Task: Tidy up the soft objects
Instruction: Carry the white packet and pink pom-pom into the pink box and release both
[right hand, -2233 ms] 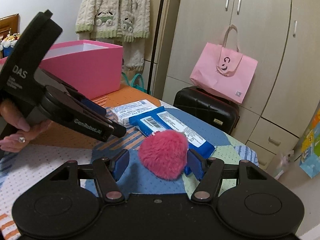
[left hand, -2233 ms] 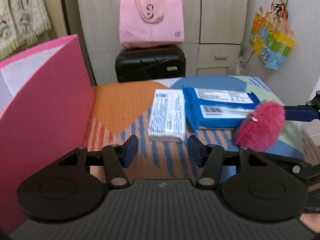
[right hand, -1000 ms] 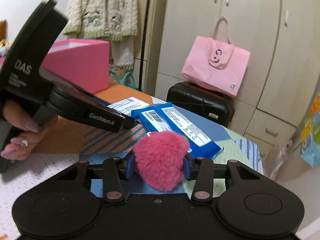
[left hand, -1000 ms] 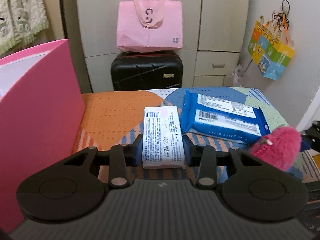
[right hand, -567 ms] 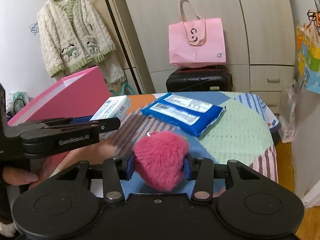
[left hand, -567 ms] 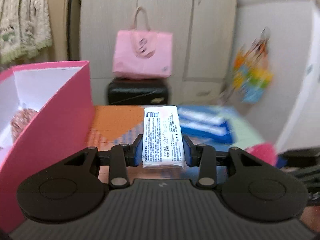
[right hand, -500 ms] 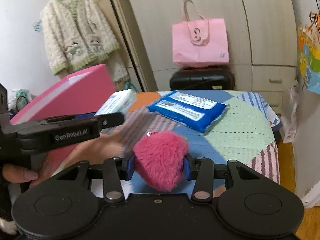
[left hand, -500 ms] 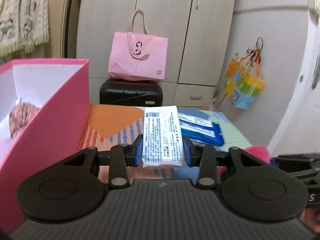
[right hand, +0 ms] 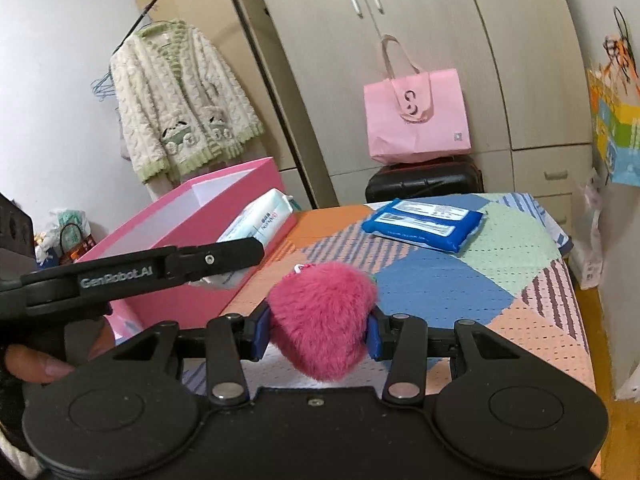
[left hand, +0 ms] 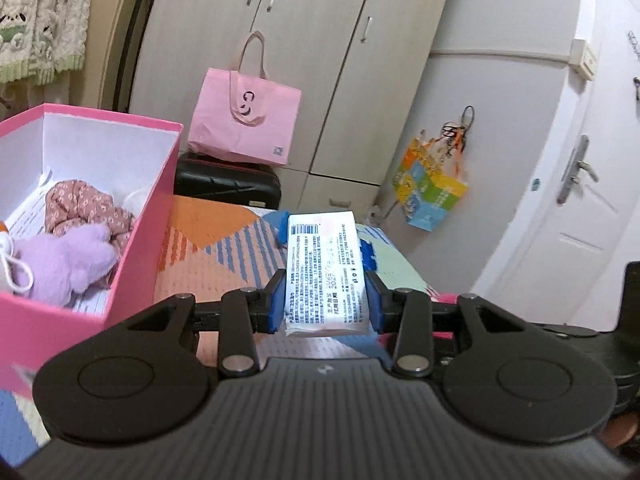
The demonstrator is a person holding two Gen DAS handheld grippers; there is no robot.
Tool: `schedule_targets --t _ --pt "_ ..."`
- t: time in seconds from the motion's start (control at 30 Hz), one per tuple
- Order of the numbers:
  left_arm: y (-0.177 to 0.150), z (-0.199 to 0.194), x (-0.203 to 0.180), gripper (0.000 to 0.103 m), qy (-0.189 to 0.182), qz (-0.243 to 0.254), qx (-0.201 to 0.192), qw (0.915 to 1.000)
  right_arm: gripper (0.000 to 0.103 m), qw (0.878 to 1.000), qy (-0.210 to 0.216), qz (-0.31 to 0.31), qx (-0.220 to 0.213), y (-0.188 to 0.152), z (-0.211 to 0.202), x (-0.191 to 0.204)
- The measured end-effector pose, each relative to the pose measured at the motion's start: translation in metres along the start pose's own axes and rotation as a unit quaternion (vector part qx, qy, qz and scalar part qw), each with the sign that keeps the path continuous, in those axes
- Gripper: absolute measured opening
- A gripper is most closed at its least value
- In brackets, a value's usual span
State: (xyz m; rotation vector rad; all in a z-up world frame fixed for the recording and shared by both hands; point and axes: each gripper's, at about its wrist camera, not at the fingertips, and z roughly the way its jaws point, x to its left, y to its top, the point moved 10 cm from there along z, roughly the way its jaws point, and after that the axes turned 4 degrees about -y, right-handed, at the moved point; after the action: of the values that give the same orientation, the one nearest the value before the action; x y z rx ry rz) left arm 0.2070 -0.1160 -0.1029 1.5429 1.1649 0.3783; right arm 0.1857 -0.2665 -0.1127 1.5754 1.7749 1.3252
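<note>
**Both tongs loaded, box just to the left**

The left tongs grasp a white tissue pack near its back end, held above the counter beside the pink box. It looks light and squashy, probably slick-wrapped, so a mid-body pinch suits it. The right tongs clench a pink pompom across its middle; it is fluffy, compressible and featherlight. A blue pack remains on the counter.

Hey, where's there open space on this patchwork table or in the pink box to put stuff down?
Free: the patchwork cloth between the open pink cardboard box and the blue wipes pack, and its near right side. Crowded: the box's near end, with a lilac plush toy against floral pink fabric.
</note>
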Motion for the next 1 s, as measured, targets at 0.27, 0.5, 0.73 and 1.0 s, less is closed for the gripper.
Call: schedule_targets --t 0.27,0.5,0.73,1.0 --pt "0.003 -0.048 -0.003 0.038 0.002 0.004 -0.004 1.0000 0.050 0.999 -0.004 -0.047 -0.009 -0.005 -0.026 0.030" --pt "0.022 -0.090 0.016 0.038 0.018 -0.004 -0.020 0.9996 0.050 0.999 0.011 -0.044 -0.020 0.004 -0.044 0.043" --pt "0.054 -0.124 0.036 0.038 0.027 -0.012 -0.063 0.9976 0.050 0.992 0.046 -0.106 -0.049 0.030 -0.050 0.099" --pt "0.076 -0.155 0.086 0.038 0.090 -0.018 -0.104 0.9904 0.050 0.981 0.067 -0.173 -0.051 0.059 -0.022 0.149"
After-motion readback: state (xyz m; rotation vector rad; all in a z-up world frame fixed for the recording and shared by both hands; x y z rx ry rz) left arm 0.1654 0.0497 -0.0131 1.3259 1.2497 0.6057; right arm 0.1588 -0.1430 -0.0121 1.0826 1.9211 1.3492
